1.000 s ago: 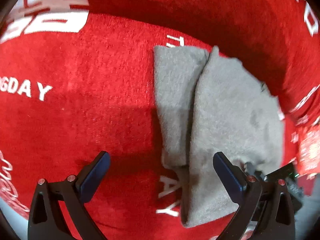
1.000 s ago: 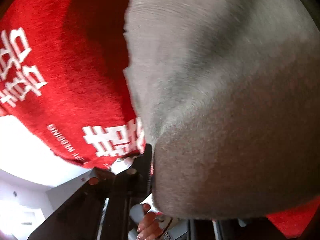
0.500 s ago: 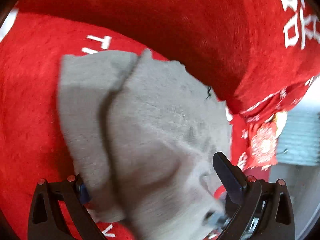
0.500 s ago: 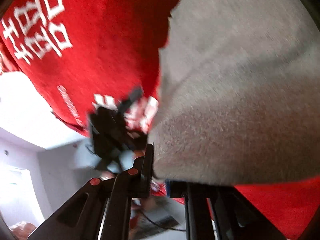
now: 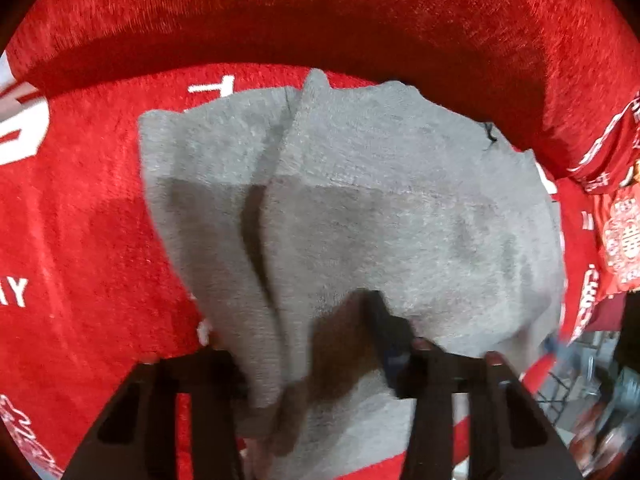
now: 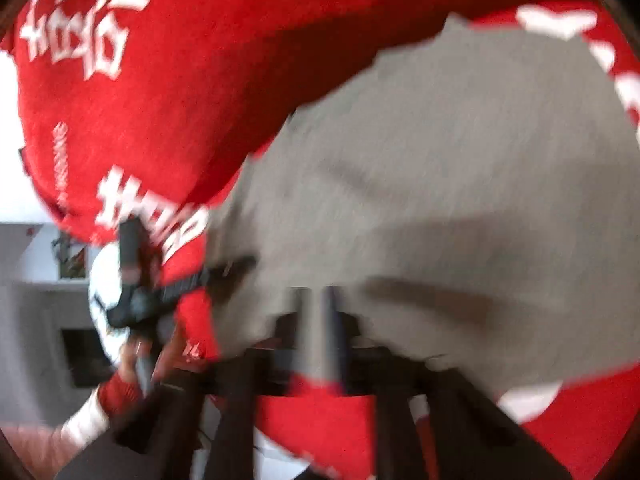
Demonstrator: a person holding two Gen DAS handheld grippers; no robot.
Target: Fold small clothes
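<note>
Grey knit garment [image 5: 360,208] on red cloth [image 5: 80,220]: soft, light, limp, draping; near hem at 6 o'clock pinched by left gripper [image 5: 316,364], right gripper [image 6: 320,320] clenched on opposite edge; best gripped at corners.

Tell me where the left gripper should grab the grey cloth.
Grip the near hem of the grey cloth, coming in low from the near side. That edge lies between the left gripper fingers, while the far edge rests flat on the red blanket.
</note>
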